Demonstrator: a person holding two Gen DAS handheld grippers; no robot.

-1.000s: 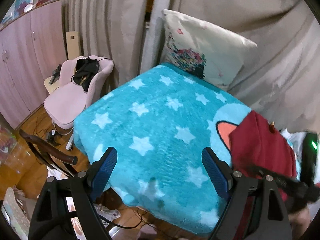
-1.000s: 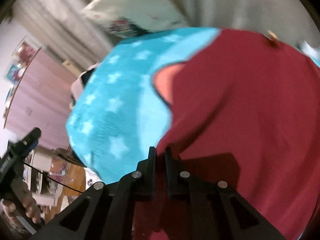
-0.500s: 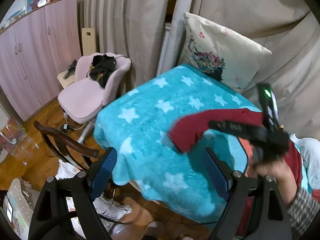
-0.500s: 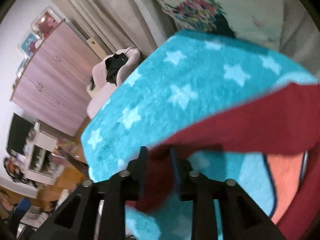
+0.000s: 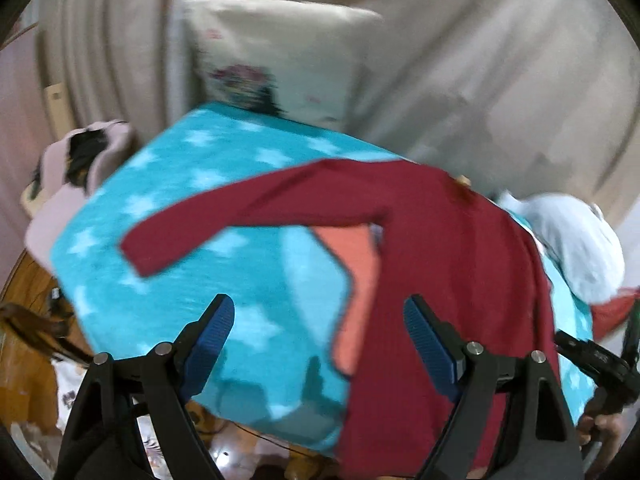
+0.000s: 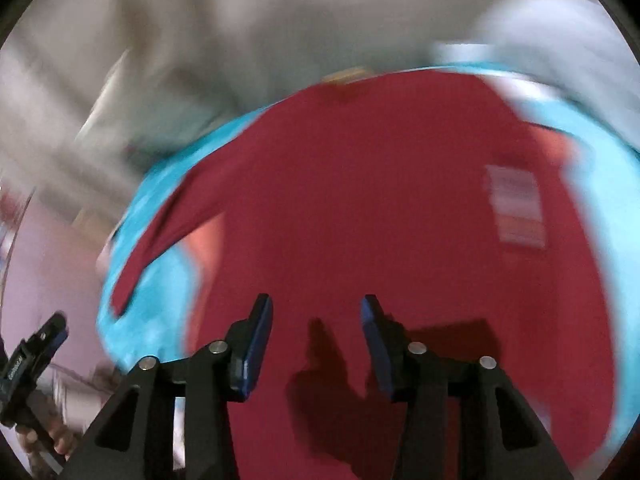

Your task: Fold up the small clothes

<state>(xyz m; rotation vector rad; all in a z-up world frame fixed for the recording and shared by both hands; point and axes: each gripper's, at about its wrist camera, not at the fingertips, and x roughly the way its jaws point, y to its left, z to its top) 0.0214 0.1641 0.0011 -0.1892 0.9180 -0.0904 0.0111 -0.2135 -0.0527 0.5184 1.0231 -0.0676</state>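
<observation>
Released since a moment ago, red shirt (image 5: 440, 264) lies spread on blanket (image 5: 208, 280); left tongs (image 5: 318, 344) and right tongs (image 6: 317, 340) gape empty.

Right gripper (image 6: 316, 332) fingers now parted, released red shirt (image 5: 440, 248); sleeve (image 5: 224, 220) now spread across blanket (image 5: 224, 288)

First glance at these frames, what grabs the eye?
The dark red long-sleeved top spread on the turquoise star blanket, one sleeve flung out to the left. Both the left gripper and right gripper hover open above it, holding nothing. Behind stand a cream printed pillow and beige curtains.
</observation>
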